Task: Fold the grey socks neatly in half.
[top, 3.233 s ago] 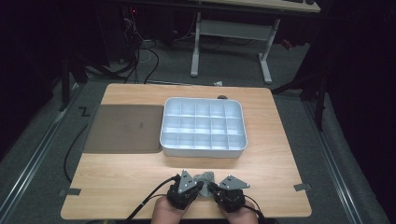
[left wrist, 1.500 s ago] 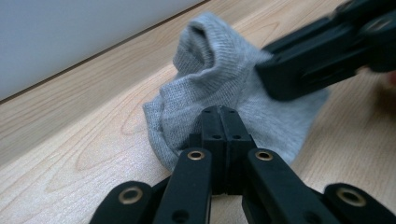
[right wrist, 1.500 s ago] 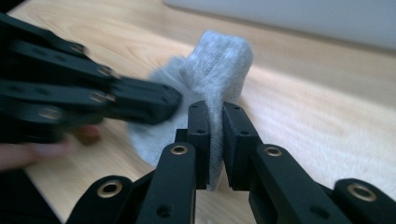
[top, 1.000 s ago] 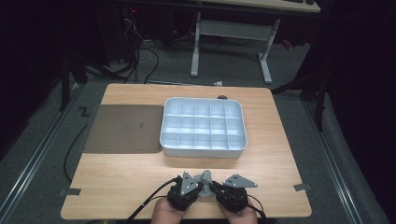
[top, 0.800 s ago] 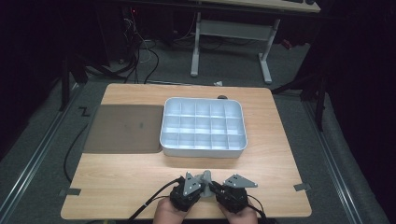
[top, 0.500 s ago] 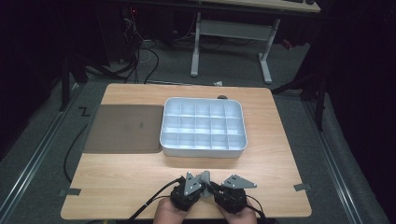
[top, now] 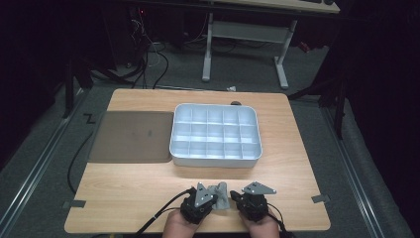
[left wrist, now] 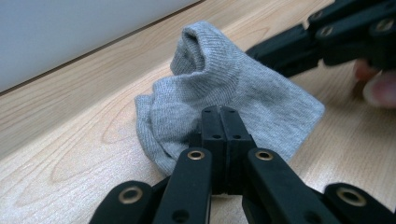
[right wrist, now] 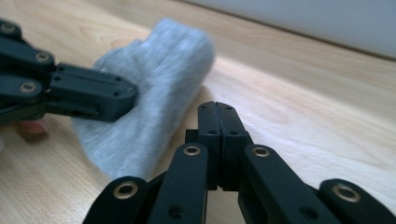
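A small grey sock lies bunched on the wooden table near its front edge, between my two grippers. The left gripper is shut with its tips set into the sock's near edge, apparently pinching the fabric. Seen from the right gripper view, that left gripper lies against the sock's side. My right gripper is shut with nothing between its jaws, just beside the sock's edge. In the left gripper view its tip touches the sock's far side.
A white compartment tray, its cells bare, stands in the middle of the table beyond the sock. A dark mat lies to its left. Tape marks sit at the table's front corners. Cables trail off the front edge.
The left gripper has edged slightly right toward the right one. The tray and mat have stayed put.
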`<state>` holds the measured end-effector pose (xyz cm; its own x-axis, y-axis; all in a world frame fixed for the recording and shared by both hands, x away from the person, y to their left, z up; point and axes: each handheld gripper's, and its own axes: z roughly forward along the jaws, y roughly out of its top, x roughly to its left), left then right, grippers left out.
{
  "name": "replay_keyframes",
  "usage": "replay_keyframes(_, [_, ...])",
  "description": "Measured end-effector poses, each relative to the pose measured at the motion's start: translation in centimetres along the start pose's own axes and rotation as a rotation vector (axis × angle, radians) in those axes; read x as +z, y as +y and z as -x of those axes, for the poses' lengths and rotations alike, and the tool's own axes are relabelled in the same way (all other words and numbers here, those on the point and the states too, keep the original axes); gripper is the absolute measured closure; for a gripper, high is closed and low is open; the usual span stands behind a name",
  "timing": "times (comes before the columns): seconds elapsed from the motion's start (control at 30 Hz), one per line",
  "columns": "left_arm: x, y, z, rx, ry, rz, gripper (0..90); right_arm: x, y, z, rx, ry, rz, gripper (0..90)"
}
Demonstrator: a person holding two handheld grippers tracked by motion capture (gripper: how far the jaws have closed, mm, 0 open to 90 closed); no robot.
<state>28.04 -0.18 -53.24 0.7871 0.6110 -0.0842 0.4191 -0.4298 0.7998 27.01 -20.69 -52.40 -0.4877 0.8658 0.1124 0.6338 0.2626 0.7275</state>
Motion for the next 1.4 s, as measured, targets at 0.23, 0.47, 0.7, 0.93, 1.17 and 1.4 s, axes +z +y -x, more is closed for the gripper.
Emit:
replay_keyframes(0.23, [0.0,0.0,0.0,-0.003,0.002,0.001,90.0,0.8,-0.2,-1.2,-0.015,0.03,-0.014,90.0])
replay_keyframes(0.47, [0.0,0.0,0.0,-0.006,0.004,0.001,90.0,-0.4,0.4,-3.0,-0.054,0.069,0.063,90.0])
replay_keyframes(0.7, [-0.4,0.0,-0.4,-0.028,-0.024,0.029,83.2,-0.2,0.2,-2.4,-0.041,0.051,0.059,90.0])
replay_keyframes(0.93, [-1.7,0.4,-0.7,-0.045,-0.034,0.086,77.2,-0.2,0.2,-2.2,-0.053,0.027,0.055,90.0])
replay_keyframes(1.17, [-3.2,1.0,-1.7,-0.051,0.0,0.135,74.9,-0.2,0.1,-2.4,-0.051,0.027,0.053,90.0])
replay_keyframes(1.4, [-2.7,0.1,-3.2,-0.124,-0.035,0.054,64.4,-0.2,0.1,-2.4,-0.051,0.027,0.05,90.0])
